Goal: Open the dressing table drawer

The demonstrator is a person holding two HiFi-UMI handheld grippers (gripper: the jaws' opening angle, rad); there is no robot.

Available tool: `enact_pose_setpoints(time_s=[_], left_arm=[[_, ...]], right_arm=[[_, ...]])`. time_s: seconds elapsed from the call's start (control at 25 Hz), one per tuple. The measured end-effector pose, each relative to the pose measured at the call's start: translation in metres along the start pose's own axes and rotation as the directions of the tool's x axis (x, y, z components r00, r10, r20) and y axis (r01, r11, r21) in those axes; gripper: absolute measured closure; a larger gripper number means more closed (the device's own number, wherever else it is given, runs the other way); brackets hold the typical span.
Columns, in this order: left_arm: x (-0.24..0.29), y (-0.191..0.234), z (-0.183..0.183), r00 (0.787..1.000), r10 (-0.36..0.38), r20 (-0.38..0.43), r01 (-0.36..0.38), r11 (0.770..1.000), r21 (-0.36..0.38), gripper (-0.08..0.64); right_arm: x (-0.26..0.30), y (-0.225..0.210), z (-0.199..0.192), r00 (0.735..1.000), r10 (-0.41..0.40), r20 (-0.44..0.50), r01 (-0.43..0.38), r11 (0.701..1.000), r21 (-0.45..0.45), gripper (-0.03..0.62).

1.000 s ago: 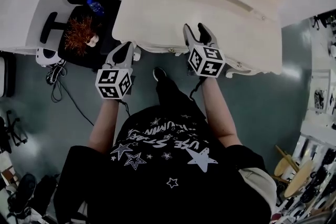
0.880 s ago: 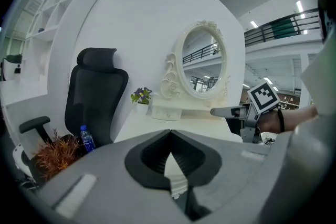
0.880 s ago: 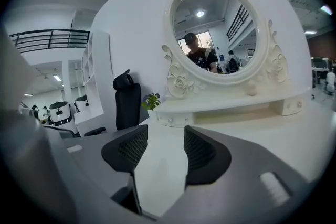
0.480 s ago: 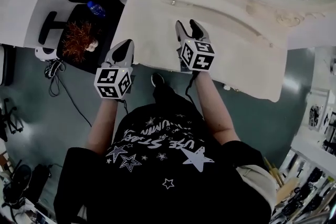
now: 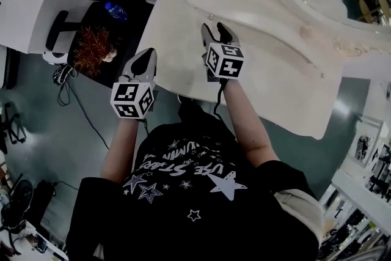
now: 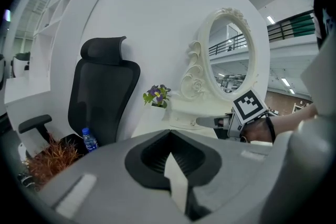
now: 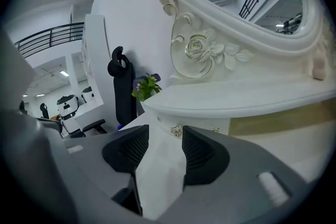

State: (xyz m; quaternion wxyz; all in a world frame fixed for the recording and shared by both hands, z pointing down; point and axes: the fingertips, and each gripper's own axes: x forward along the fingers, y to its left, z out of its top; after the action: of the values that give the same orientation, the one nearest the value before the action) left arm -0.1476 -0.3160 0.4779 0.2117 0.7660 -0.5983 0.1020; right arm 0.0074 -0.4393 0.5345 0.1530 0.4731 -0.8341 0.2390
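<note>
Right claw, jaws wide apart though just closing, empty; ornate white table's small drawer with metal knob lies just beyond its tips. Left claw closed, empty.

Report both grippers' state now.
Left gripper: shut, empty.
Right gripper: open, jaws have just been closing slightly, nothing between them.

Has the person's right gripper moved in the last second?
Yes. The right gripper went forward over the dressing table, deeper in from its front edge. Its jaws have just been closing slightly, nothing between them.
</note>
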Motion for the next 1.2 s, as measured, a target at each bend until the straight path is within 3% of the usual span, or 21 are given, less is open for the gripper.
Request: enact_pose_setpoints(time_s=[0.56, 0.76, 1.2], left_arm=[[0.007, 0.024, -0.007, 0.997, 0.058, -0.044, -0.058, 0.998, -0.017, 0.558], [0.009, 0.028, -0.003, 0.998, 0.02, -0.051, -0.02, 1.0, 0.004, 0.558], [-0.001, 0.037, -0.006, 0.993, -0.072, -0.09, 0.076, 0.996, 0.042, 0.558]], right_arm=[[0.046, -0.012, -0.018, 0.991, -0.102, -0.092, 0.107, 0.993, 0.054, 0.405], [0.048, -0.019, -0.018, 0.979, -0.177, -0.098, 0.186, 0.978, 0.091, 0.472], [0.043, -0.016, -0.022, 0.972, -0.212, -0.097, 0.221, 0.971, 0.094, 0.474]])
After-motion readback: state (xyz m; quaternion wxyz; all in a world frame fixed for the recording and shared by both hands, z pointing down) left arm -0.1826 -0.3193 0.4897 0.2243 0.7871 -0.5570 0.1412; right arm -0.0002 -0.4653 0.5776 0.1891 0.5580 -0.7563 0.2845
